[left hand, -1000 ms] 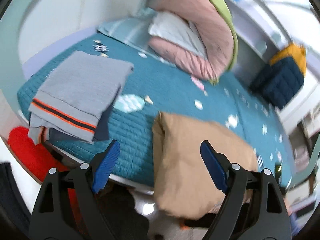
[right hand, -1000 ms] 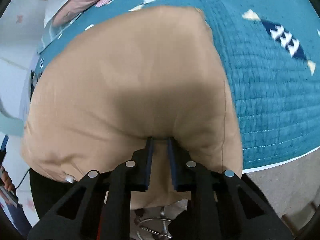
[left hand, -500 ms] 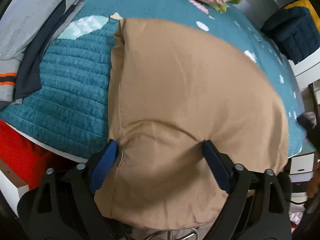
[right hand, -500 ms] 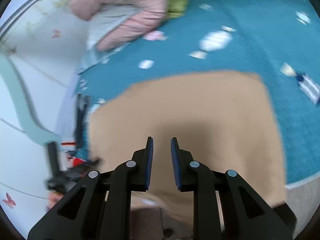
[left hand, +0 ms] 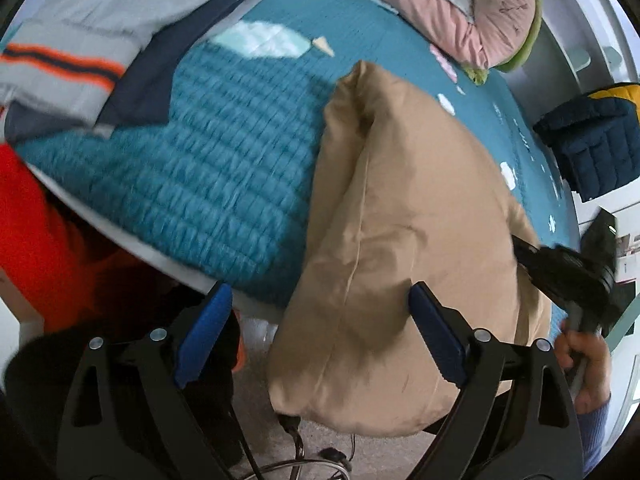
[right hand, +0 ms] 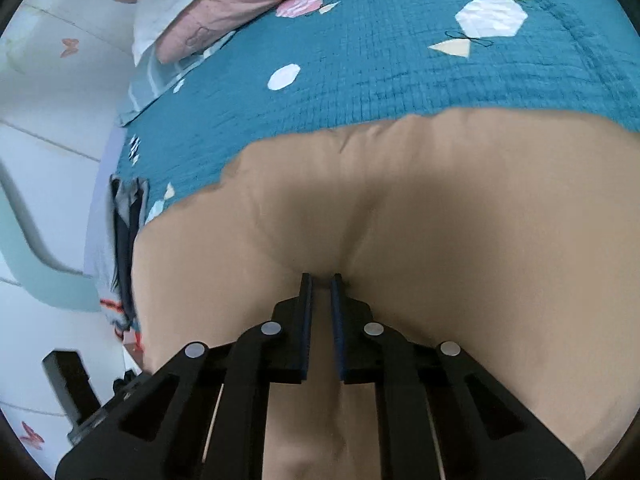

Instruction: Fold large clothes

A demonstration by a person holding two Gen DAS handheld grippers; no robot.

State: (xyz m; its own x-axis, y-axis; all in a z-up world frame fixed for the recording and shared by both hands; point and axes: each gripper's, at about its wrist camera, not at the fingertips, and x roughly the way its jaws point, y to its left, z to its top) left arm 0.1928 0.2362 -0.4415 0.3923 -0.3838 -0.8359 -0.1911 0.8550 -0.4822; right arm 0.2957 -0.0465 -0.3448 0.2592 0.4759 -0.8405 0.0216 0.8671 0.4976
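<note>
A tan garment (left hand: 404, 216) lies folded over the near edge of the teal quilted bed (left hand: 224, 168) and hangs off it. My left gripper (left hand: 320, 324) is open; its right finger rests against the tan cloth and its left finger is off the cloth by the bed edge. My right gripper (right hand: 320, 280) is shut on a pinch of the tan garment (right hand: 460, 208), which bunches into creases at the fingertips. The right gripper also shows in the left wrist view (left hand: 568, 276), at the cloth's right side.
A folded grey garment with orange stripes (left hand: 80, 52) lies on the bed to the left. Pink and grey pillows (left hand: 472, 12) sit at the back. A navy and yellow cushion (left hand: 592, 140) is at the right. Something red (left hand: 36, 240) is below the bed edge.
The left gripper has pulled back and to the left; only its right finger now meets the cloth. The right gripper has moved in and closed on the tan cloth's edge.
</note>
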